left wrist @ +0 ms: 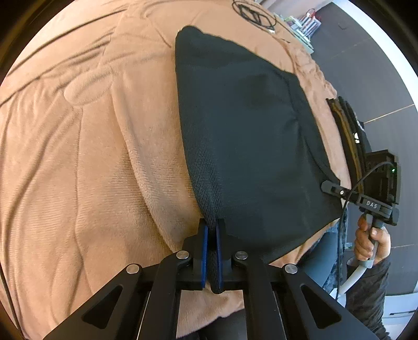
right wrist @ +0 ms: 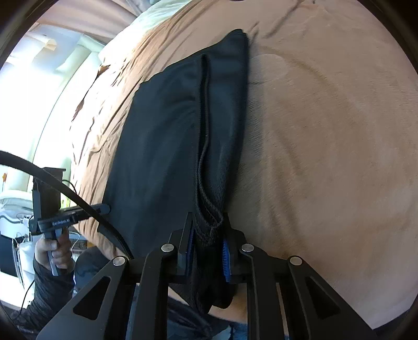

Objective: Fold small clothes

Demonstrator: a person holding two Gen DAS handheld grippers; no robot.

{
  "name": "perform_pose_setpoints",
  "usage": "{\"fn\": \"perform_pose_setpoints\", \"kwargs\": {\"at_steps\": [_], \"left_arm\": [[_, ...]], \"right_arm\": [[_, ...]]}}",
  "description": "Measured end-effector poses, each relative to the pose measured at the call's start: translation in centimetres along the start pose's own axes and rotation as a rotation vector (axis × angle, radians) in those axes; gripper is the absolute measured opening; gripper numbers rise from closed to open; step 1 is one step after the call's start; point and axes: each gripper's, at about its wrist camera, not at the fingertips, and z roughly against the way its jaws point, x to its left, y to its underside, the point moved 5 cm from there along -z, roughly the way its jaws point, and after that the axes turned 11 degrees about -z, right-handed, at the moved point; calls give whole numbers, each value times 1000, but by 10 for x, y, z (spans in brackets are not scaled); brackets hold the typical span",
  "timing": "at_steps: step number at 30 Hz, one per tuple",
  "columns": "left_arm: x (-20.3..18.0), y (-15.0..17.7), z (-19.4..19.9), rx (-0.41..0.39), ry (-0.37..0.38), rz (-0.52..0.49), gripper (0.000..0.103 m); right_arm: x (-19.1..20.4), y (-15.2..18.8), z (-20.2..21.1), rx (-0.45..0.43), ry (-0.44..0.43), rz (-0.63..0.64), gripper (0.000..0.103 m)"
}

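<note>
In the left wrist view, the left gripper (left wrist: 211, 230) points down at a tan blanket (left wrist: 78, 157) spread over a bed, and its two blue-padded fingers (left wrist: 204, 251) are pinched together on the near corner of a dark green garment (left wrist: 248, 143), a thin fold of the mesh-like cloth caught between the pads. The garment lies flat on the blanket and stretches away from the jaws toward the far edge of the bed, where a coil of black cable (left wrist: 254, 15) rests. At the right side of this view the right gripper (left wrist: 330, 187) meets the garment's opposite near corner, and a person's right hand (left wrist: 371, 240) grips its handle; whether it is clamped cannot be told from here. In the right wrist view, the right gripper (right wrist: 207, 227) is closed on a bunched, hemmed edge of the same dark green garment (right wrist: 162, 146), with thick folds and a stitched band filling the narrow gap between the blue pads. The cloth runs away over the tan blanket (right wrist: 326, 143). At the left, the left gripper (right wrist: 105, 208) touches the garment's other corner, held by the person's left hand (right wrist: 52, 251), and a black strap (right wrist: 65, 193) crosses in front.
</note>
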Motion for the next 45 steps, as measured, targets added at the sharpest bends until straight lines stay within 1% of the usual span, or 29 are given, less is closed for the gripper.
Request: {"fn": "perform_pose_setpoints", "kwargs": {"at_steps": [6,11,13,15,16,17,18,19,20,21,22,27,34,36,37,38,41,45], "left_arm": [[8,7,22,-13,-9,-8,5],[13,19,33,5,-35,-36,5],[14,25,36,17,-32,-50,5],[14,23,34,25,-23,-47,6],[15,22,32,28,-20,-46,6],[16,20,29,31,-29,-46,7],[17,17,27,34,-35,-45,14],[16,14,23,34,-32,-40,19],[17,11,21,28,-20,-30,32],[18,7,19,13,-6,-19,41],[20,3,19,-1,-1,-12,43],[29,-20,19,-50,5,14,44],[41,-56,14,-95,14,23,44],[44,-65,10,-98,14,23,44],[45,-70,7,-96,9,24,44],[48,-73,4,-93,6,21,44],[53,-83,-3,-90,18,27,44],[59,-93,-11,-89,23,30,44]], "right_arm": [[12,13,-9,34,-13,22,13],[21,26,-22,90,-40,39,13],[23,25,-25,100,-46,36,13],[20,22,-26,100,-52,21,14],[17,18,-26,97,-54,10,19],[12,16,-23,89,-54,0,31],[10,12,-23,75,-55,-12,38],[6,7,-21,59,-64,-26,49],[5,4,-20,45,-74,-38,52],[2,-1,-18,32,-75,-51,52],[0,-5,-17,22,-72,-53,52],[-17,-26,-15,-16,-84,-82,52],[-34,-52,-21,-52,-150,-110,52],[-36,-59,-25,-55,-159,-110,52],[-37,-57,-26,-57,-165,-106,52],[-37,-65,-27,-58,-168,-106,52],[-35,-73,-31,-59,-175,-96,52],[-23,-83,-47,-67,-184,-84,52]]}}
